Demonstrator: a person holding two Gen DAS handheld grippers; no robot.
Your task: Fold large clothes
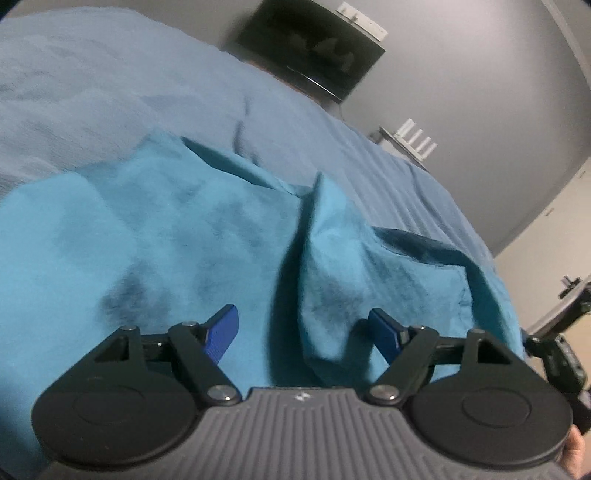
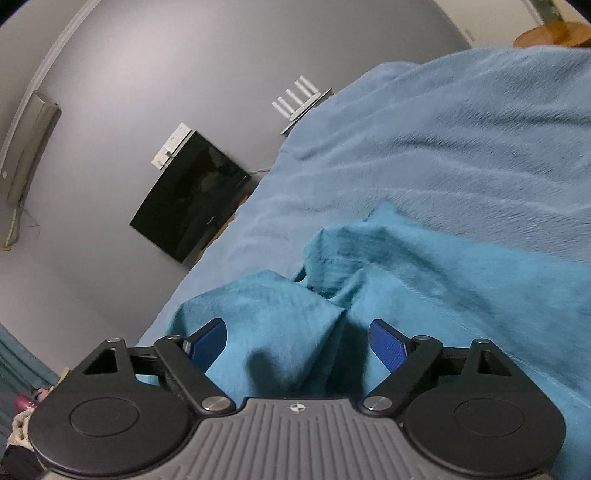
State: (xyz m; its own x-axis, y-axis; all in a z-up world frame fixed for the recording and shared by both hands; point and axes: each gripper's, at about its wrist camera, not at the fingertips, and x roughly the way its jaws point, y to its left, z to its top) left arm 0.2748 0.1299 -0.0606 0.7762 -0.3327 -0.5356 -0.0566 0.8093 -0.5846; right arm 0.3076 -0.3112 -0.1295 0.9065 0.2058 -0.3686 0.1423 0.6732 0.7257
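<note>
A teal garment (image 1: 155,236) lies rumpled on a blue-grey bed cover (image 1: 92,92). My left gripper (image 1: 303,328) is open just above it, and a raised fold of the cloth (image 1: 325,258) stands between its blue fingers without being pinched. In the right wrist view the same teal garment (image 2: 461,280) lies on the bed cover (image 2: 461,129). My right gripper (image 2: 297,339) is open over a bunched edge of the cloth (image 2: 280,314), with its blue fingers on either side of a fold.
A dark television (image 1: 314,48) hangs on the grey wall beyond the bed, also in the right wrist view (image 2: 192,195). A white router with antennas (image 2: 299,98) sits on a small shelf. The bed edge runs along the wall side. A wooden table (image 2: 554,33) is far right.
</note>
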